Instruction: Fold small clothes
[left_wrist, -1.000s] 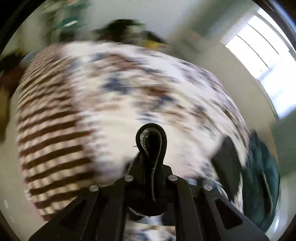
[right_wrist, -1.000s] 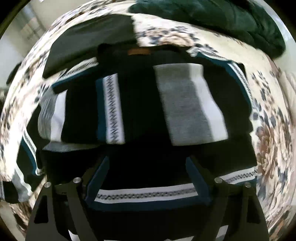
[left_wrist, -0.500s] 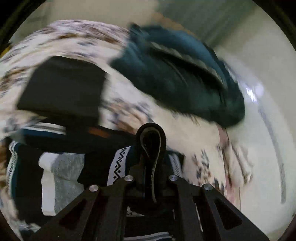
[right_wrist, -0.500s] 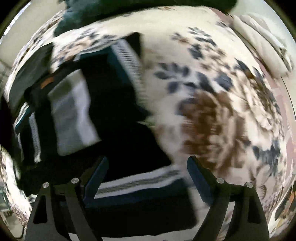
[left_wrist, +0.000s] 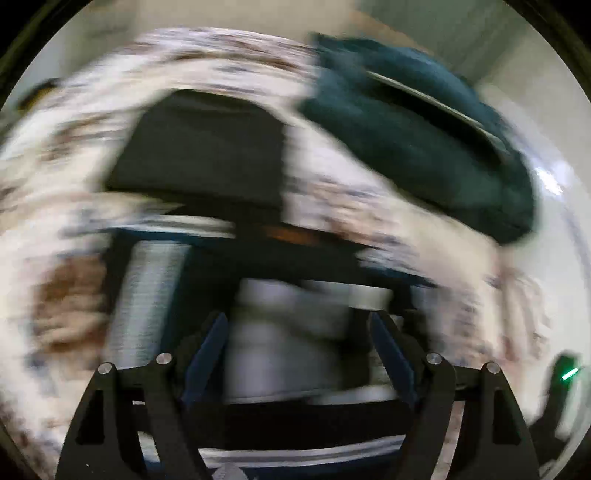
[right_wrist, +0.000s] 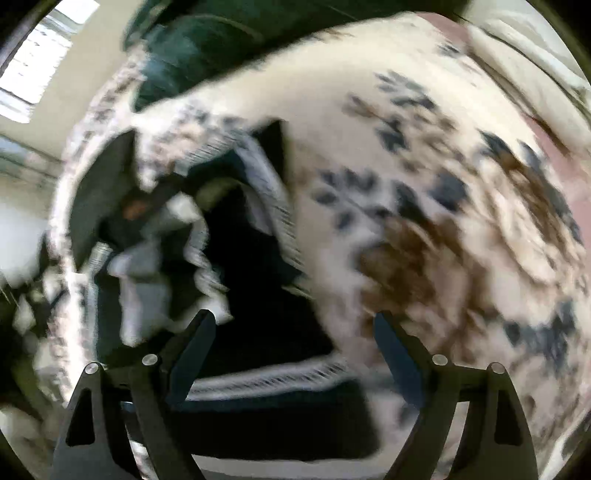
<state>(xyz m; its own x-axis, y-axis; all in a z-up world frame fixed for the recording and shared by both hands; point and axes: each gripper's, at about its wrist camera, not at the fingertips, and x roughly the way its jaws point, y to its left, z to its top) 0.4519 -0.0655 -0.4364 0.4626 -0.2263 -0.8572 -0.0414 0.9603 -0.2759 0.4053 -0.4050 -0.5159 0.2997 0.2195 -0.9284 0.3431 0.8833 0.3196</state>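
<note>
A dark garment with grey, white and teal patterned bands (left_wrist: 280, 332) lies spread on the floral bedspread (left_wrist: 66, 295). My left gripper (left_wrist: 297, 332) is open and empty just above its grey panel. The view is motion-blurred. In the right wrist view the same garment (right_wrist: 258, 295) lies at lower left, its near hem band between my fingers. My right gripper (right_wrist: 293, 339) is open and empty over that hem. A folded black piece (left_wrist: 207, 151) lies beyond the garment.
A dark teal blanket heap (left_wrist: 424, 140) sits at the far right of the bed, also in the right wrist view (right_wrist: 192, 48). Floral bedspread (right_wrist: 443, 221) stretches to the right. A pale folded cloth (right_wrist: 535, 55) lies at the far right edge.
My left gripper was shut on a fold of dark cloth; now it is open and empty over the garment. Both views swung, the right one turning toward the bedspread.
</note>
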